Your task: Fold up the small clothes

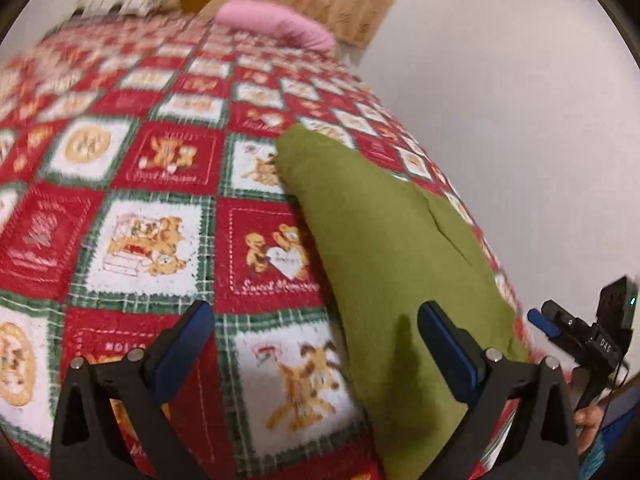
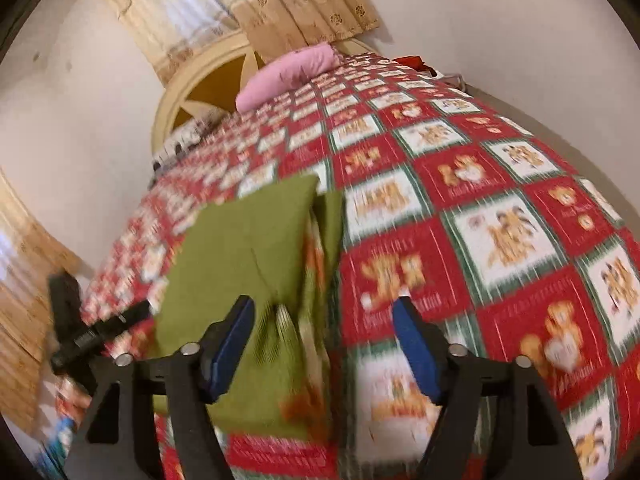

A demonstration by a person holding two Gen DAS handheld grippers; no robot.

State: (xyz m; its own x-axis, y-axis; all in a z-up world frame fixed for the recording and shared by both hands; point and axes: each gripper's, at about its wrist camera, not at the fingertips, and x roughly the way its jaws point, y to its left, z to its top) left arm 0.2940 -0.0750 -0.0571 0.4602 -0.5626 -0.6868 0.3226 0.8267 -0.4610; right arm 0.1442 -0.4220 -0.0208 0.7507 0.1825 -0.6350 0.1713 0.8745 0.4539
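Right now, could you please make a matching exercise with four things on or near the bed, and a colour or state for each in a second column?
Things:
1. pillow
2. garment
3. blanket
4. right claw

Colour or state:
A. open, holding nothing
B. olive green, lying flat
C. pink, at the headboard end
D. red, white and green teddy bear squares

Pairs: 1-C, 2-B, 3-D, 4-A
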